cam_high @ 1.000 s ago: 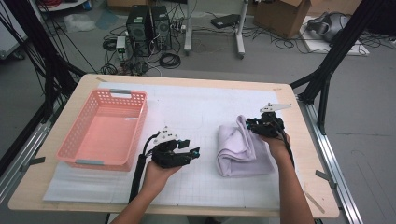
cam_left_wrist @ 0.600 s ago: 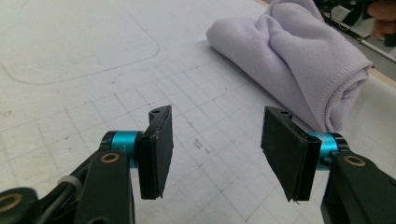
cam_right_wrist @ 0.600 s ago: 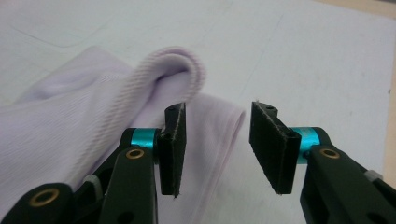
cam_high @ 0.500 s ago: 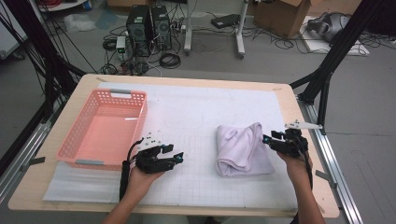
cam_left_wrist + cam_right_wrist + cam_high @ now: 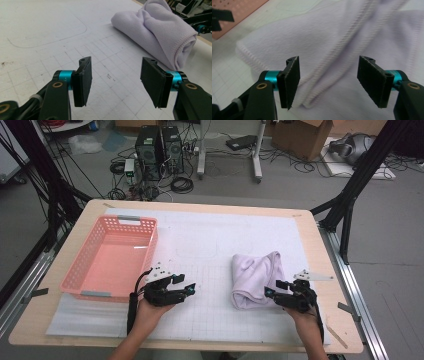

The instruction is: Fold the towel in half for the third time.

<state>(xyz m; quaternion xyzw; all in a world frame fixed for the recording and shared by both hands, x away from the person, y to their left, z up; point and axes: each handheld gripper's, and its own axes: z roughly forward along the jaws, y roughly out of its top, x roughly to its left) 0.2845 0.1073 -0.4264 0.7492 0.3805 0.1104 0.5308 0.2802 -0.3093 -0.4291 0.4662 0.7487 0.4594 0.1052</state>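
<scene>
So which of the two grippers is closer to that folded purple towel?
Right. The right gripper sits just at the towel's near right edge, jaws open. The left gripper rests well off to its left, beside the pink basket.

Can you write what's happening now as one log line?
towel: folded on mat | left gripper: open, empty | right gripper: jaws just opened, beside towel | basket: empty

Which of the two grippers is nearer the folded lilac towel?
The right gripper: its open jaws sit at the towel's near edge, while the left gripper rests apart on the mat, beside the pink basket.
</scene>
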